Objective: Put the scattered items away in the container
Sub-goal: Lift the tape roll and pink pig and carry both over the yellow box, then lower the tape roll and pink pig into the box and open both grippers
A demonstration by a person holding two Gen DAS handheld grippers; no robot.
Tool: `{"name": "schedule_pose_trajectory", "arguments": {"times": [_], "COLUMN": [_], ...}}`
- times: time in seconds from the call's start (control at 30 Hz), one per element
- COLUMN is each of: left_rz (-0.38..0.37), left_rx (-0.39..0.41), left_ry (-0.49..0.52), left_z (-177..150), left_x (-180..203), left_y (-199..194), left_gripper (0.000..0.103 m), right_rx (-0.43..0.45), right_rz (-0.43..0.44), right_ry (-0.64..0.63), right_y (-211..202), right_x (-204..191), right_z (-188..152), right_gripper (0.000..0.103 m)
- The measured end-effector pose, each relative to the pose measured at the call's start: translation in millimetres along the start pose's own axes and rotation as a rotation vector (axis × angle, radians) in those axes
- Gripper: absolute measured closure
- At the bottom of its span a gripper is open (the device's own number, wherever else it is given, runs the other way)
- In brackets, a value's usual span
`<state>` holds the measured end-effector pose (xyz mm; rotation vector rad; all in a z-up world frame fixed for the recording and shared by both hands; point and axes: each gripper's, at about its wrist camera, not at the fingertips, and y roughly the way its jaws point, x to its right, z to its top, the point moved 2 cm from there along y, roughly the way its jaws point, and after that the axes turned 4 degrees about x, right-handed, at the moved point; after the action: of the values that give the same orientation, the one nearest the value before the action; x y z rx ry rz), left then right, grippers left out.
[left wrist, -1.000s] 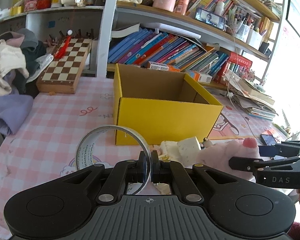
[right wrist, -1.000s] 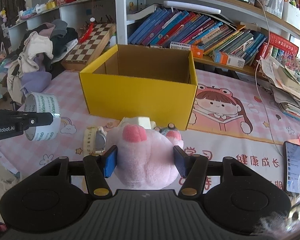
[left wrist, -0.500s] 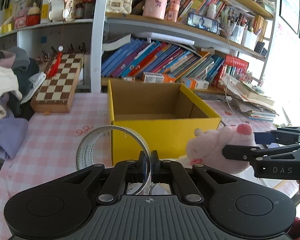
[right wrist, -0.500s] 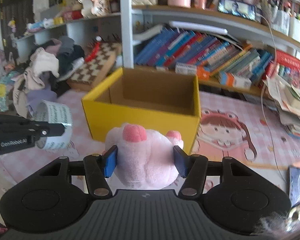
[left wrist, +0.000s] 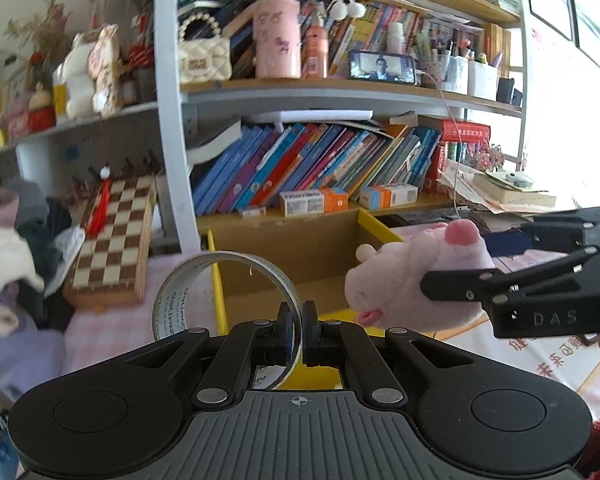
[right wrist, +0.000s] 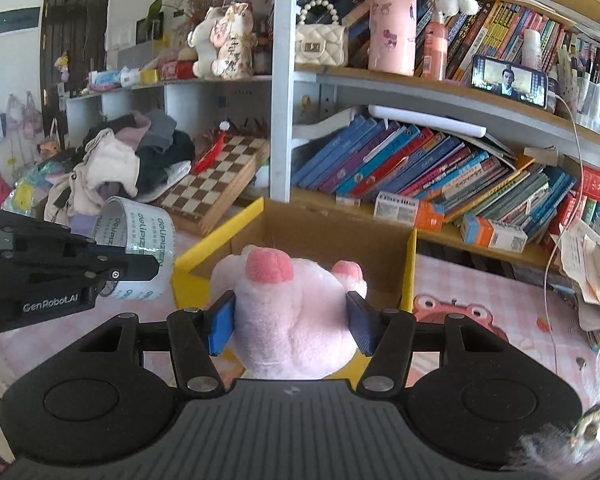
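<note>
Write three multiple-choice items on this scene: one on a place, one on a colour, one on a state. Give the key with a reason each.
1. Where does the chessboard lie?
A. inside the box
B. left of the box, leaning at the shelf
C. on the top shelf

2. What colour is the outside of the cardboard box?
A. yellow
B. green
C. white

3. What does the left gripper hold?
A. nothing, its fingers wide apart
B. a book
C. a roll of tape, pinched by its wall

Key: 1 B, it leans beside the clothes pile. 2 A, its rim and walls show yellow. 3 C, the fingers close on the ring; the right gripper grips the pink plush toy.
</note>
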<state>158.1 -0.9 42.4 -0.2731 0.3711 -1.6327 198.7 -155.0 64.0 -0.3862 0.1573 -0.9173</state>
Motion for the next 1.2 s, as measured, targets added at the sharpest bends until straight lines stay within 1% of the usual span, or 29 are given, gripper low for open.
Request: {"name": "schedule_pose_trajectory", "arguments": {"times": [0.2, 0.47, 0.6, 0.67, 0.87, 0.97, 1.2], "left_rz": [-0.018, -0.025, -0.028, -0.035, -0.076, -0.091, -0.120], "left_rx": [0.000, -0.041, -0.061, -0.079, -0.189, -0.236, -0.324], "left_ry": [0.059, 0.127, 0.161, 0.183, 0.249, 0.282, 0.371], "left_z": [17.4, 26.8, 31.6, 33.3, 27.9, 23.7, 16.3], "left_x": [4.7, 11.2, 14.5, 14.1, 9.1, 8.3, 12.8], "left_y": [19.0, 62.3, 83.9, 95.3, 134.6, 149.3, 179.2], "left_gripper": [0.100, 0.100, 0.100, 0.100, 0.100, 0.099, 0.099], "right_rx": [0.008, 0.019, -0.022, -0.045, -0.129, -0.168, -0.290], "right_rz": [0.023, 0.053, 0.072, 0.086, 0.133, 0.162, 0.223], "right_ry": [-0.029, -0.069, -0.102, -0.139, -0.306, -0.363, -0.511], "right_y": [22.0, 51.3, 73.4, 85.9, 126.8, 144.6, 185.5], "right_x": [20.0, 46.7, 55.2, 57.7, 60.7, 61.4, 59.1], "right_z": [13.8, 32.3, 29.8, 28.3, 24.8, 22.7, 19.4], "right_gripper": [0.048, 0.048, 0.048, 0.048, 0.047, 0.047, 0.047]}}
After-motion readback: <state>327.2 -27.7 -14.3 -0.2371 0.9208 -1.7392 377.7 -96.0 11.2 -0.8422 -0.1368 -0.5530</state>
